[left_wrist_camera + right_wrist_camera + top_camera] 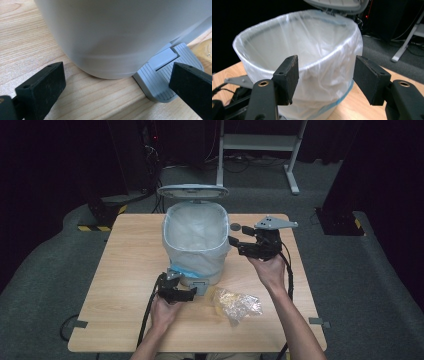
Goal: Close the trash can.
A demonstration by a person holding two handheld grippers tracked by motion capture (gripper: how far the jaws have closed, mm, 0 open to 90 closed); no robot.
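A white pedal bin (196, 245) lined with a clear bag stands mid-table, its grey lid (193, 191) raised at the back. My left gripper (191, 293) is low at the bin's front, open, and in the left gripper view (117, 75) one jaw lies over the grey foot pedal (162, 75). My right gripper (239, 236) hangs open beside the bin's right rim, holding nothing. In the right gripper view (325, 72) it faces the bag-lined rim (294, 65). A crumpled clear and gold wrapper (235, 303) lies on the table in front of the bin.
The wooden table (130, 265) has bare room left of the bin and along the front edge. A small dark disc (235, 226) lies behind the right gripper. Grey carpet and a white desk frame (260, 145) are beyond the table.
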